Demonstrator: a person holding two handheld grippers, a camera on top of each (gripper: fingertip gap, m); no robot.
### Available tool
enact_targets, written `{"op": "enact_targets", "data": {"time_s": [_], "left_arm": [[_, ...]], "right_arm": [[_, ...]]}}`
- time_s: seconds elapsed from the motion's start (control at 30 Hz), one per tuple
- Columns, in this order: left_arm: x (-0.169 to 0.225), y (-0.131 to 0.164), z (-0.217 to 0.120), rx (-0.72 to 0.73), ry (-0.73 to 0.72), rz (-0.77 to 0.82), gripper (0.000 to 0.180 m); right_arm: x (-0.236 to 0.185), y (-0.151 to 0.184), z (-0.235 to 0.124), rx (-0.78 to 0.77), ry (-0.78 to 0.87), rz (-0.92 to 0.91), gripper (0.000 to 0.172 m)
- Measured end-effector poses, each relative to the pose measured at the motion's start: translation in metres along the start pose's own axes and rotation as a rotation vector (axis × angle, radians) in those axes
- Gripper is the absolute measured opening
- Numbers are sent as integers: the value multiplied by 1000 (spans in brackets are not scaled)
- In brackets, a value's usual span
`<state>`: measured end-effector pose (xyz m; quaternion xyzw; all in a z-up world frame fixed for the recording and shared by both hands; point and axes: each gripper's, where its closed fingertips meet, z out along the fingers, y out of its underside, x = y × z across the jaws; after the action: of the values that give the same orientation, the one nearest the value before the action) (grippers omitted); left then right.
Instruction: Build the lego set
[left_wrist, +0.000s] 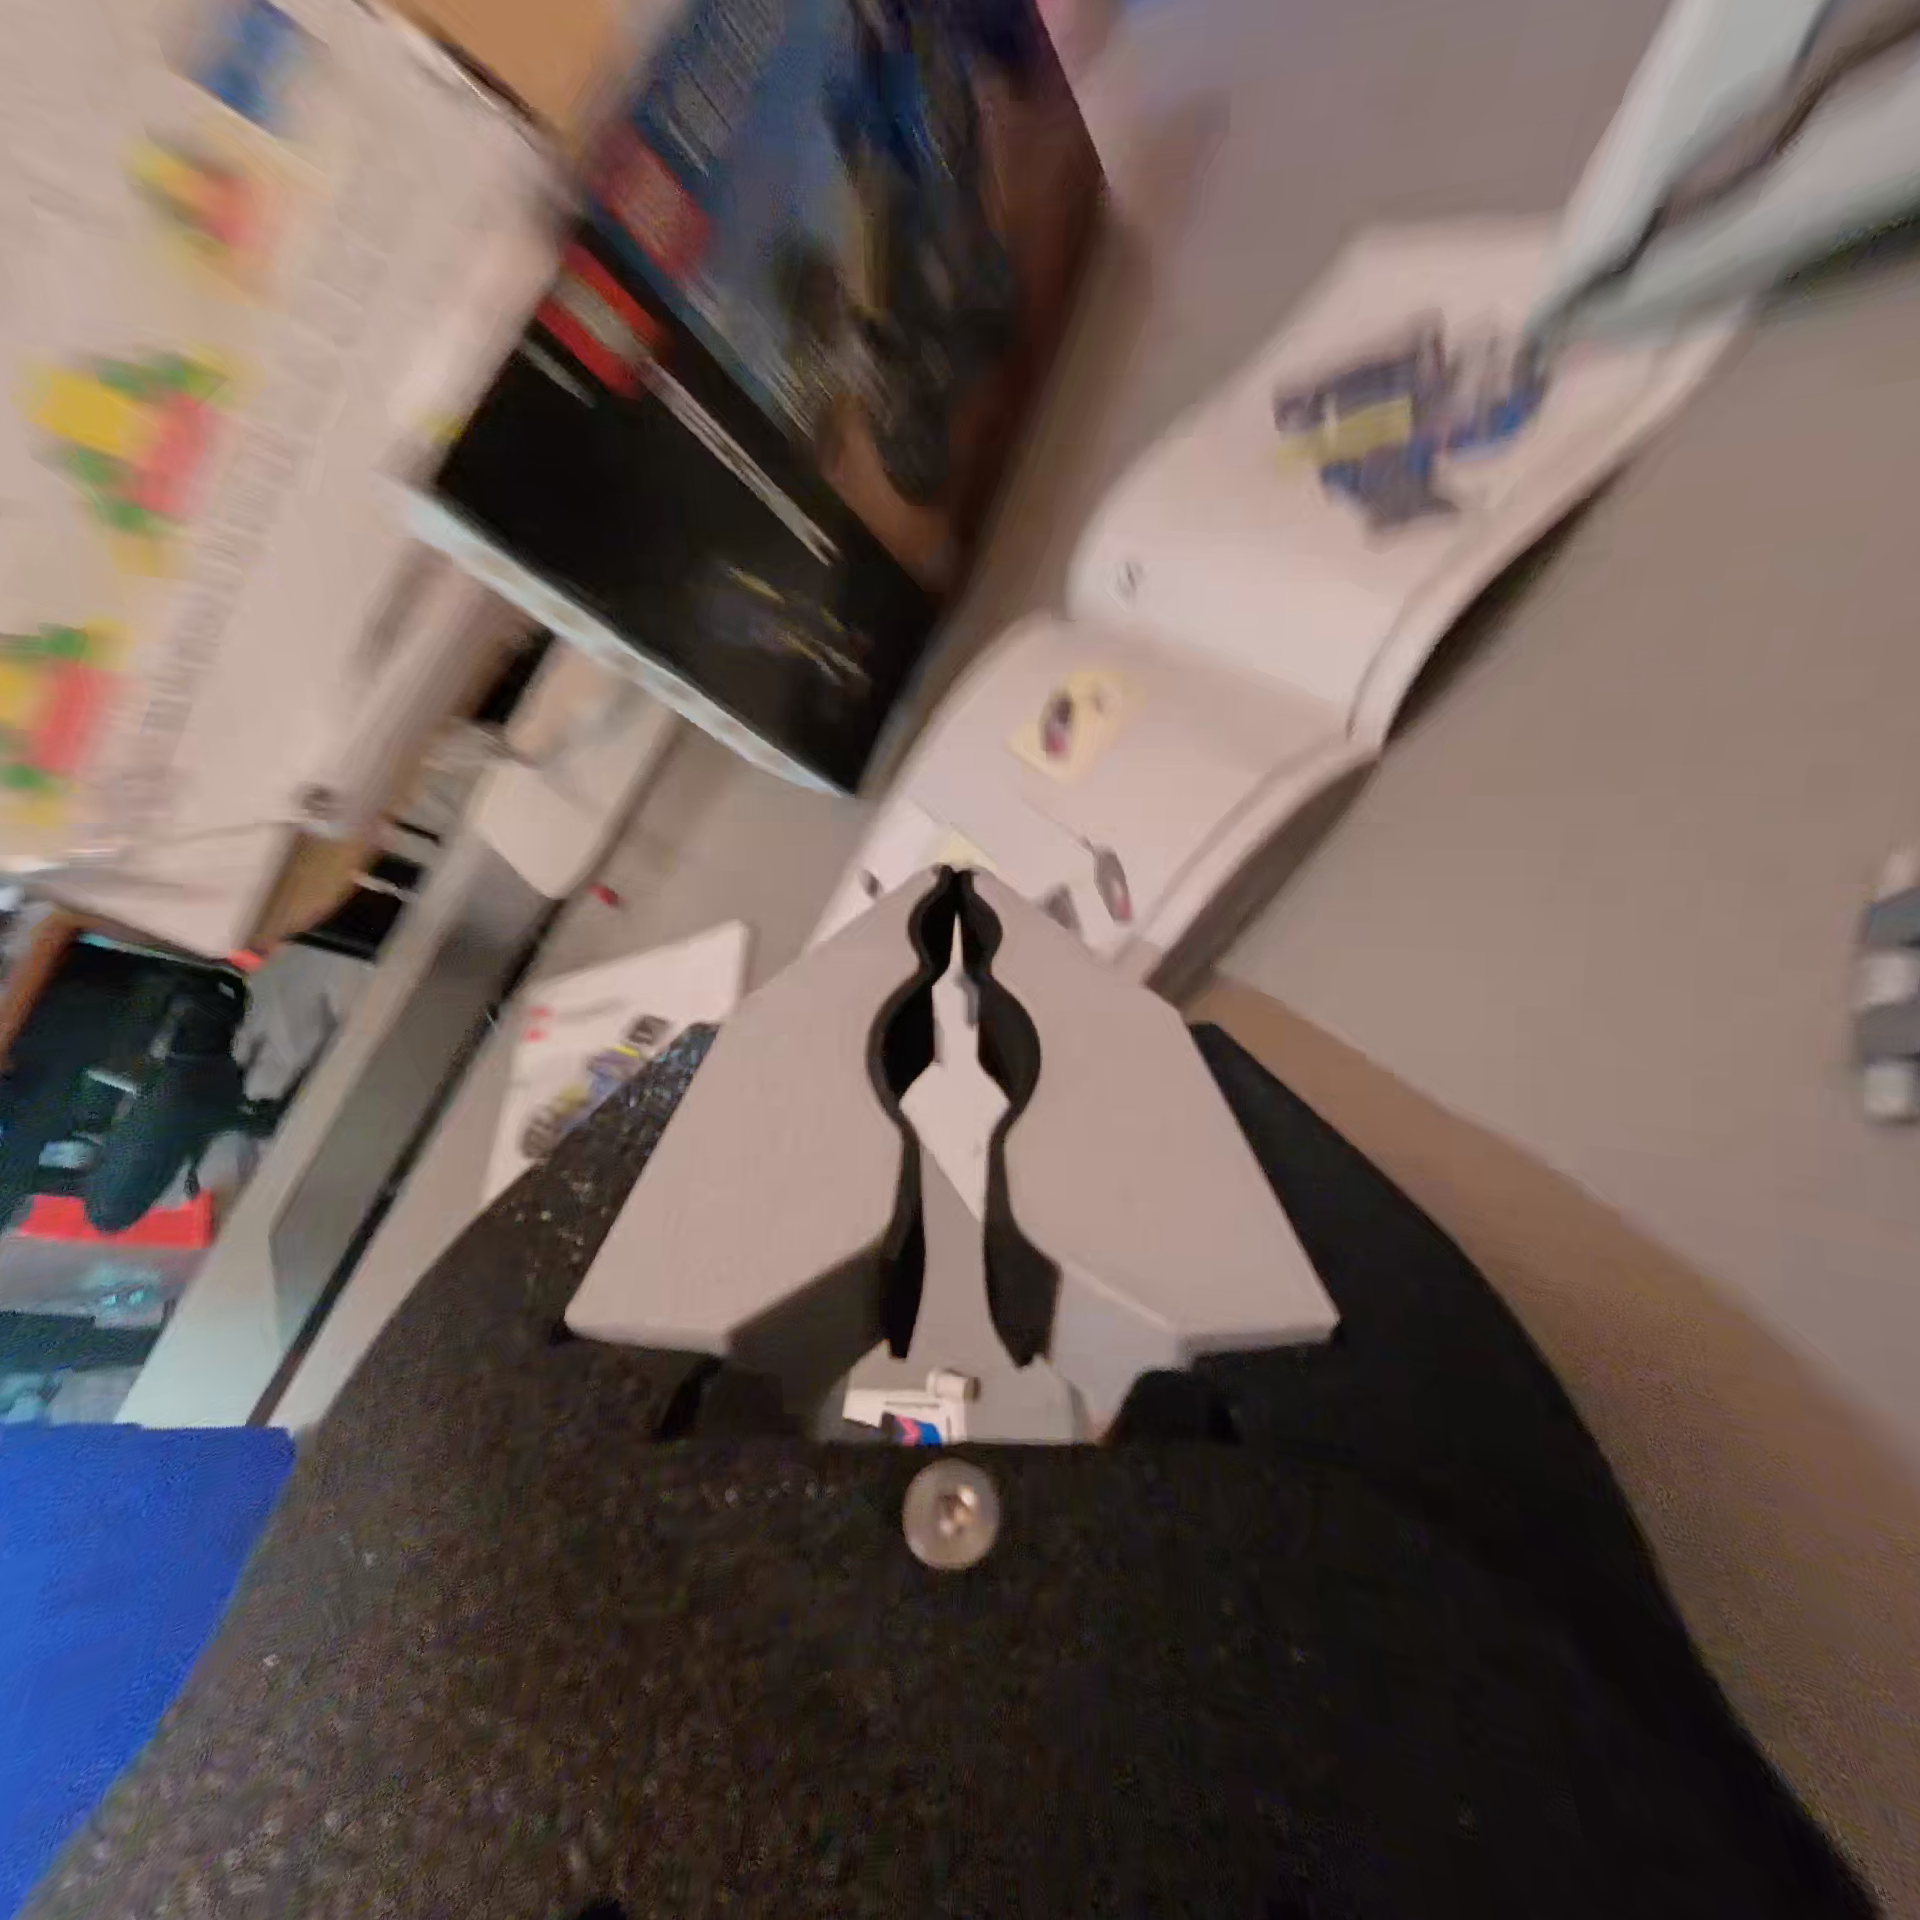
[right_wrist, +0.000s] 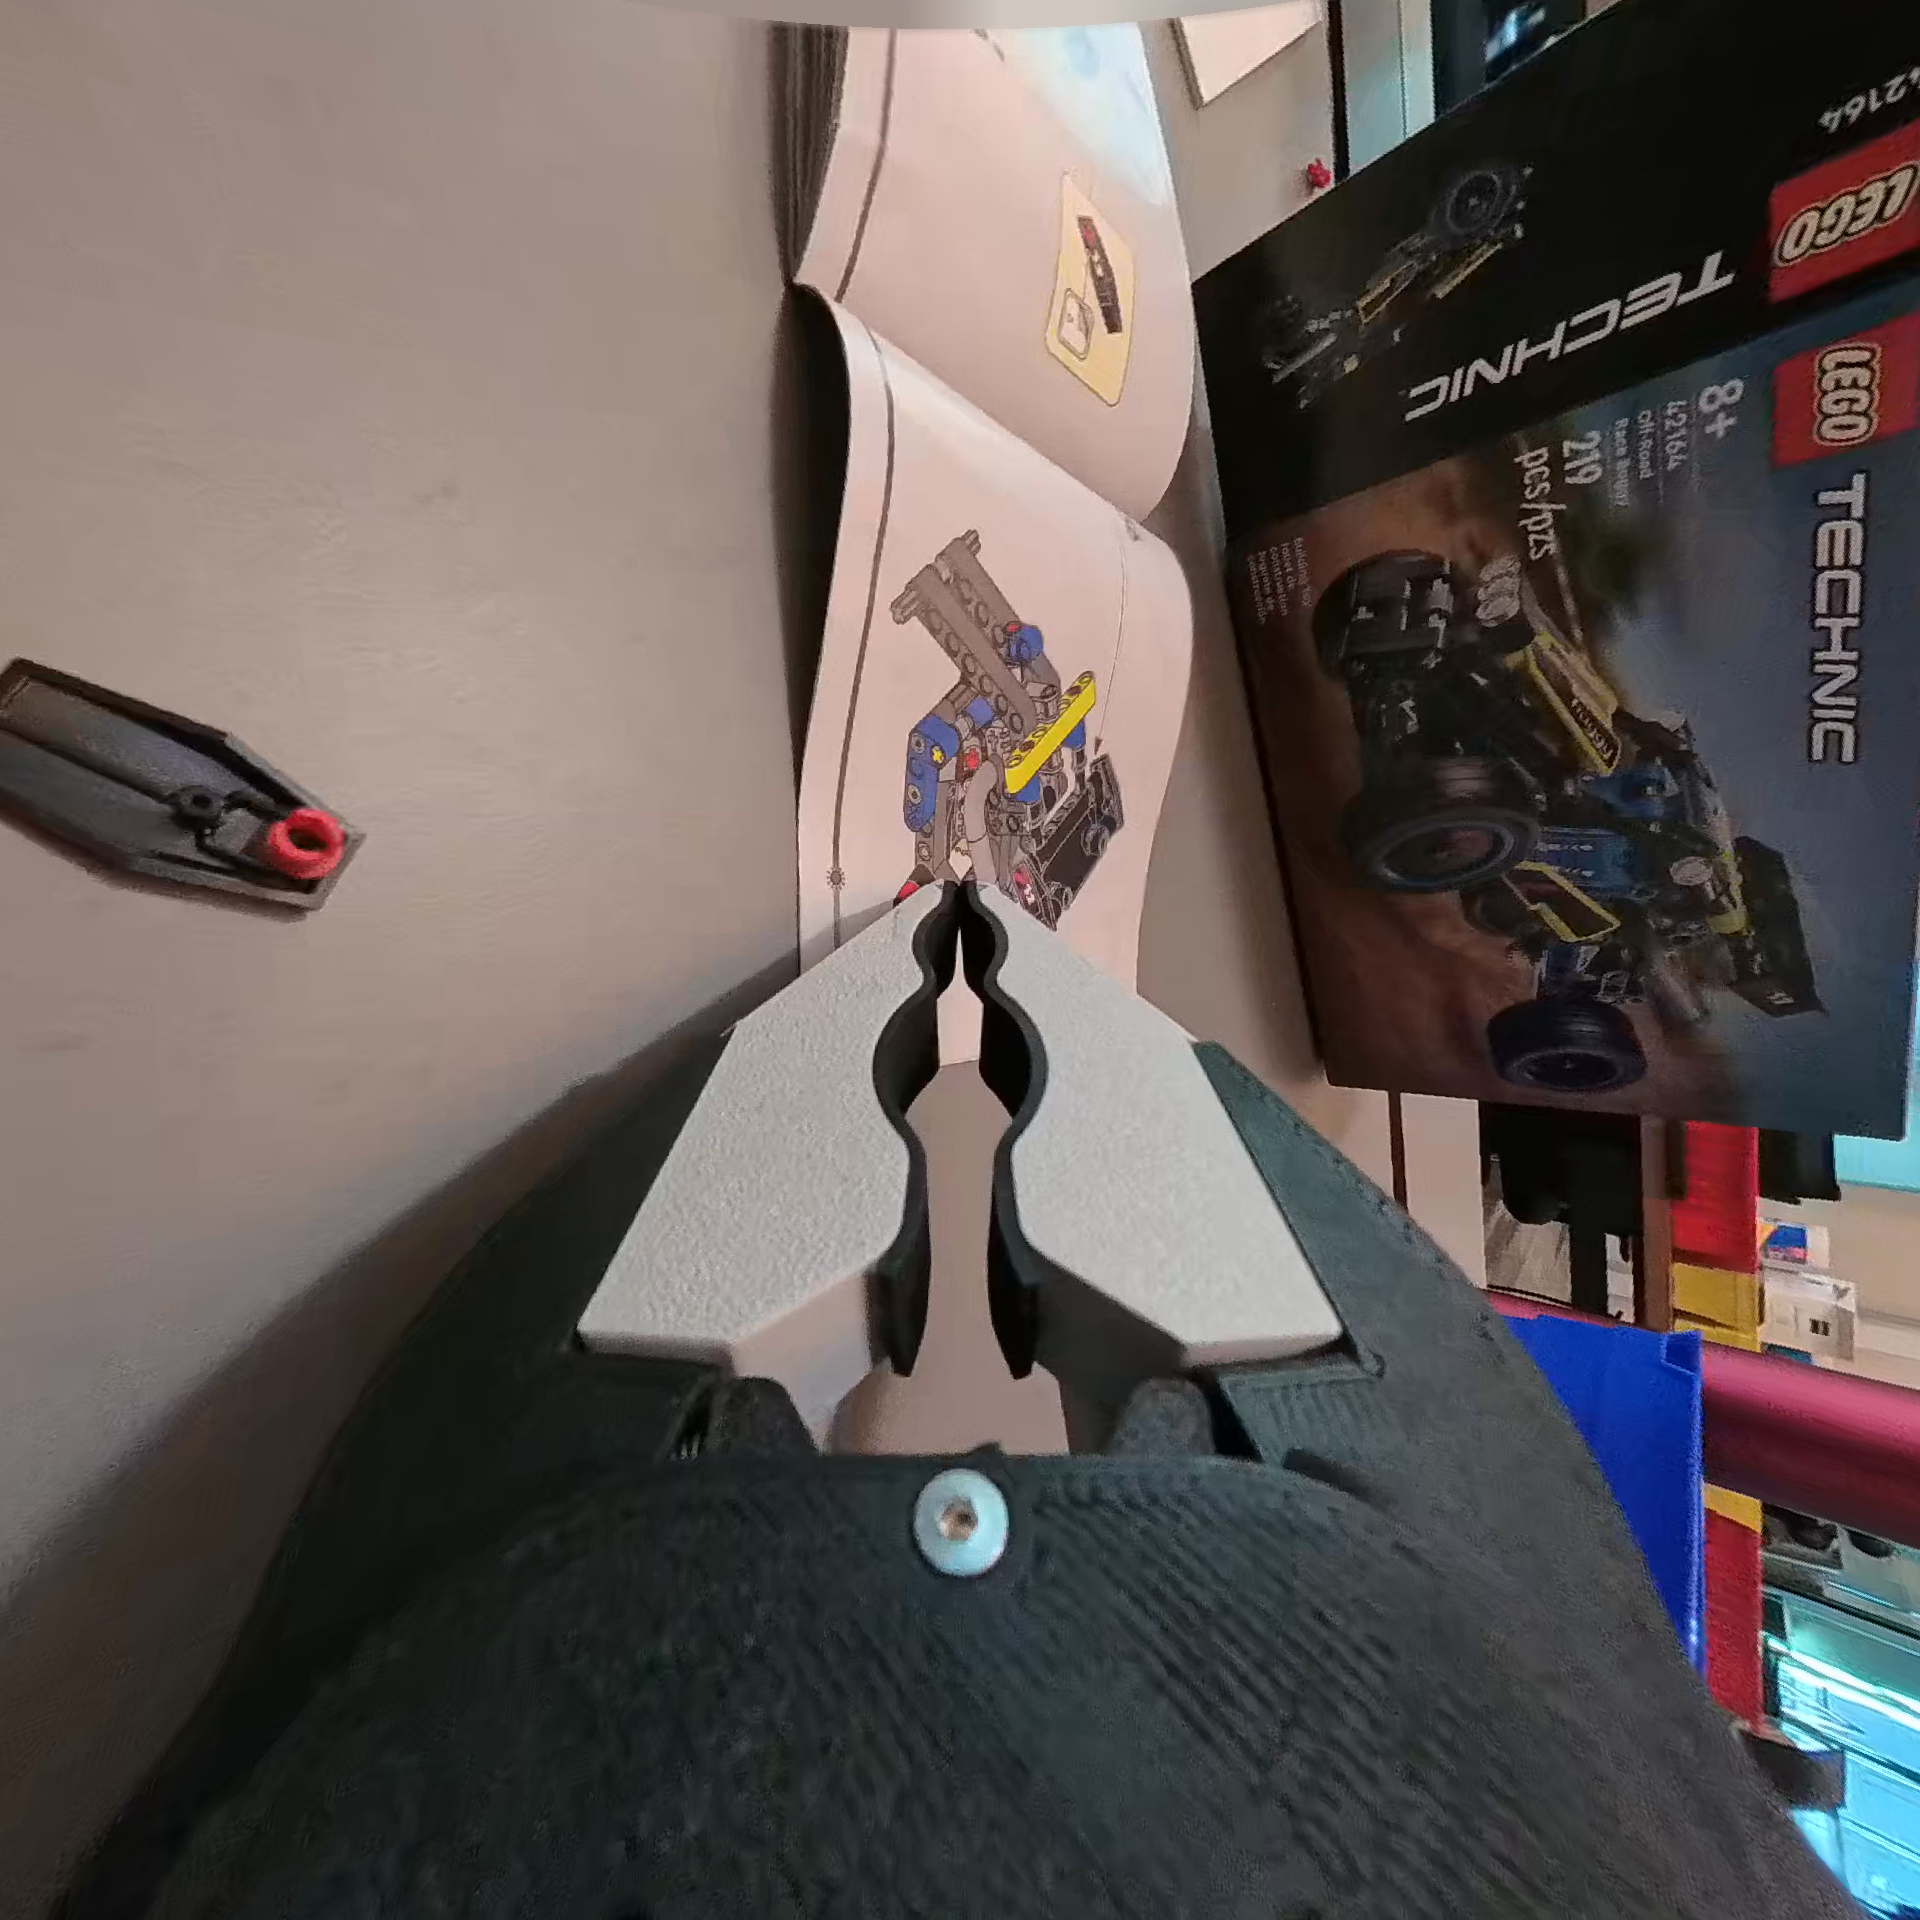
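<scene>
An open instruction booklet (left_wrist: 1247, 644) lies on the grey table (left_wrist: 1662, 831). My left gripper (left_wrist: 956, 883) is shut, its tips at the booklet's near page; the view is blurred and nothing shows between the pads. My right gripper (right_wrist: 958, 888) is shut with nothing between the pads, its tips over the booklet's page (right_wrist: 935, 520) with a drawn blue, grey and yellow model. It also shows in the left wrist view (left_wrist: 1621, 281), tips down at that drawn page.
A dark toy-car box (right_wrist: 1558, 727) stands beside the booklet, also in the left wrist view (left_wrist: 779, 416). A black panel piece (right_wrist: 156, 779) with a red ring (right_wrist: 307, 836) lies on the table. A grey part (left_wrist: 1886, 997) lies to the right. A blue bin (right_wrist: 1600, 1455) is near. About 20 cm separates my left fingertips from my right.
</scene>
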<state>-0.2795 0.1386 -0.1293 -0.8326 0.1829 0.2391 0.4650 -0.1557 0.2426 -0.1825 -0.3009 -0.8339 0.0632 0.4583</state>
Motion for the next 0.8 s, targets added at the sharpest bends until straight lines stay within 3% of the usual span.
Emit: {"op": "enact_targets", "data": {"time_s": [0.1, 0.4, 0.57, 0.7, 0.8], "left_arm": [[16, 41, 28, -208, 108, 23, 0], [39, 49, -2, -205, 203, -125, 0], [29, 49, -13, -140, 108, -186, 4], [27, 29, -53, -9, 90, -212, 5], [45, 21, -87, 63, 162, -225, 11]], "right_arm": [[-4, 3, -7, -19, -5, -21, 0], [-19, 7, -28, -16, -77, 49, 0], [-16, 5, -34, 25, -58, 128, 0], [10, -3, -74, 142, 39, 338, 1], [-16, -18, -109, 190, -151, 493, 23]]}}
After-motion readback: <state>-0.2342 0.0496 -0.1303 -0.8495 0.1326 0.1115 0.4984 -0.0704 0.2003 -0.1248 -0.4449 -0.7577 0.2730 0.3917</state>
